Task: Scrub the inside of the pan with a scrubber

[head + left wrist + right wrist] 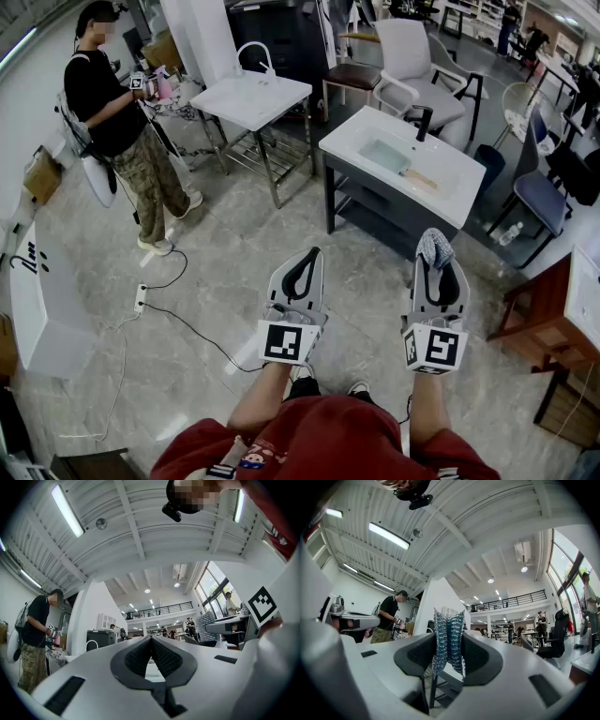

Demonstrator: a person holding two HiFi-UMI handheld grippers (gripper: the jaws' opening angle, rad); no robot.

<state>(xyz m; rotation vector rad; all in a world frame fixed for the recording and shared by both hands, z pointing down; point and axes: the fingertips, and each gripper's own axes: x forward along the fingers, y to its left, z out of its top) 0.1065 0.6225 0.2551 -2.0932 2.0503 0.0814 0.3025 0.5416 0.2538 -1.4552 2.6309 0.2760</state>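
In the head view both grippers are held out over the floor, well short of the sink counter (361,131). My left gripper (307,255) is shut with nothing in it; in the left gripper view its pads (140,656) meet at the tips. My right gripper (437,262) is shut on a silvery mesh scrubber (433,246); in the right gripper view the scrubber (449,641) stands pinched between the pads. A pale green pan-like thing (384,155) with a wooden handle (422,179) lies in the white basin.
A black tap (423,122) stands on the counter. A second white sink table (251,97) is behind, with a person (112,117) holding grippers at the left. A cable (192,330) and power strip (141,298) lie on the floor. A wooden table (544,314) and chairs (412,61) stand right.
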